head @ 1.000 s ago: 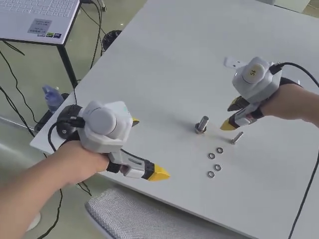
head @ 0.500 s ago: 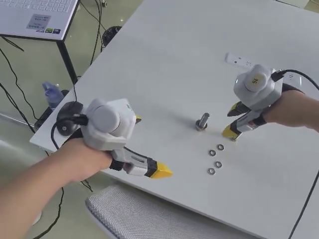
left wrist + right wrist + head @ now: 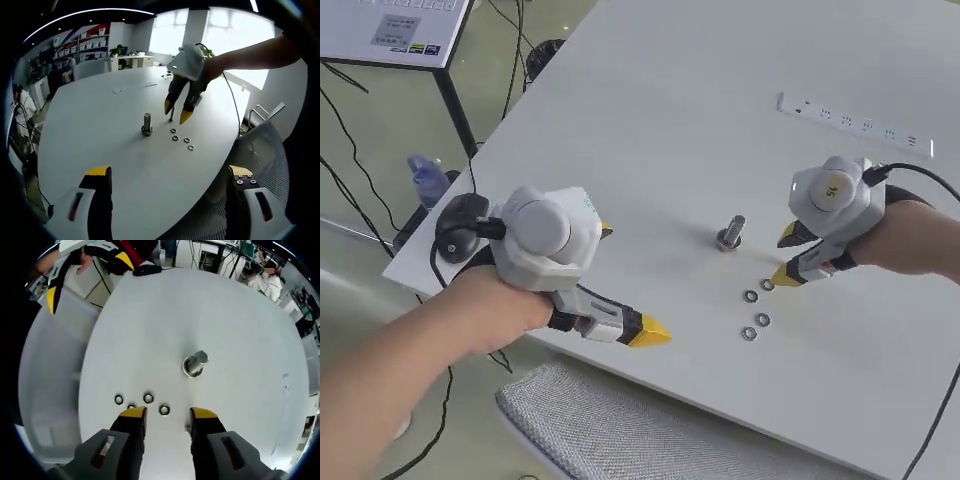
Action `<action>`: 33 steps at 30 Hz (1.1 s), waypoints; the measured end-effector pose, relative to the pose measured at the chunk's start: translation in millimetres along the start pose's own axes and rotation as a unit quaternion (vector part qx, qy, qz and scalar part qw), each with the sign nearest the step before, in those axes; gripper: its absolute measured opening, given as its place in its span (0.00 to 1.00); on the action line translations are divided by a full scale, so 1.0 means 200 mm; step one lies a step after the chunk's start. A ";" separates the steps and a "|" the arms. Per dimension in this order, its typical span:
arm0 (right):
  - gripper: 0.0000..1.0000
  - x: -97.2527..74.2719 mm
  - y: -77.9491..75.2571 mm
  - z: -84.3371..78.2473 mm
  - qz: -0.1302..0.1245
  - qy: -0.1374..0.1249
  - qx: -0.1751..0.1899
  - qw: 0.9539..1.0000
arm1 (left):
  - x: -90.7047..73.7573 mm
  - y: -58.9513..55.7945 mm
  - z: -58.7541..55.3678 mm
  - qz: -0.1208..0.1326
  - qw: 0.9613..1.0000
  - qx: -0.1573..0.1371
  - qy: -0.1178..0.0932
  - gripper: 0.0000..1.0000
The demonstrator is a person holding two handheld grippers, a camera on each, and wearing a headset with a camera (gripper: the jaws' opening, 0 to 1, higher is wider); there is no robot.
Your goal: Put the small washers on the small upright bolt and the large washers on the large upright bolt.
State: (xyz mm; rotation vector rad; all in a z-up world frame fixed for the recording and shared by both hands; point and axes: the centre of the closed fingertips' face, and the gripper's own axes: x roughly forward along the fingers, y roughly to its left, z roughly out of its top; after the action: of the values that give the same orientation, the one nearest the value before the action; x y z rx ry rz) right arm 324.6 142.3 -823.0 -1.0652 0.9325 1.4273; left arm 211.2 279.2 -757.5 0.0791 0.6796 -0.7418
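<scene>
Here I judge the job is barely begun: all four washers point(image 3: 762, 320) lie loose on the table point(image 3: 650, 120), in a small cluster near its near edge, and none is threaded on anything yet. The large bolt point(image 3: 731, 232) stands upright just beyond them, away from that edge, apart from the cluster. My right gripper point(image 3: 168, 413) hangs low just to the right of the cluster with its jaws parted. In the left gripper view a thin rod, which I take for the small bolt point(image 3: 171, 114), stands between those jaws. I cannot tell whether either jaw touches it, and I am not pinching anything that I can see. My left gripper point(image 3: 169, 172) waits over the near edge toward the table's left corner, jaws spread wide and empty, well apart from the work. The step in hand looks like settling the small bolt before the first pick. Next I think I must tip the right jaws down onto one washer and catch its rim, since a flat ring on a smooth top gives little to bite. Then I would carry it over the proper bolt with the hole lined up on the shank. The washers look much alike from here, so sorting small from large needs a closer look.
</scene>
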 end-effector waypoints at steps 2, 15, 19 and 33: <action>0.35 0.01 0.01 -0.01 0.002 0.002 0.000 1.000 | 0.01 0.00 0.00 -0.001 1.000 -0.001 0.001 0.95; 0.31 0.11 0.03 -0.04 0.000 0.014 0.005 1.000 | -0.01 0.04 0.00 0.004 1.000 0.007 0.004 0.95; 0.30 0.13 0.03 -0.06 0.000 0.017 0.004 1.000 | 0.00 0.03 0.00 0.003 1.000 0.006 0.004 0.95; 0.27 0.18 0.03 -0.11 -0.009 0.026 0.015 1.000 | 0.01 0.00 -0.02 0.000 1.000 0.005 0.010 0.94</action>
State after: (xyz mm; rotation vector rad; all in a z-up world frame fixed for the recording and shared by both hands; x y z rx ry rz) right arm 320.8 131.8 -863.0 -1.0901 0.9767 1.3725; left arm 209.9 280.6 -762.0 0.0962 0.6942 -0.7457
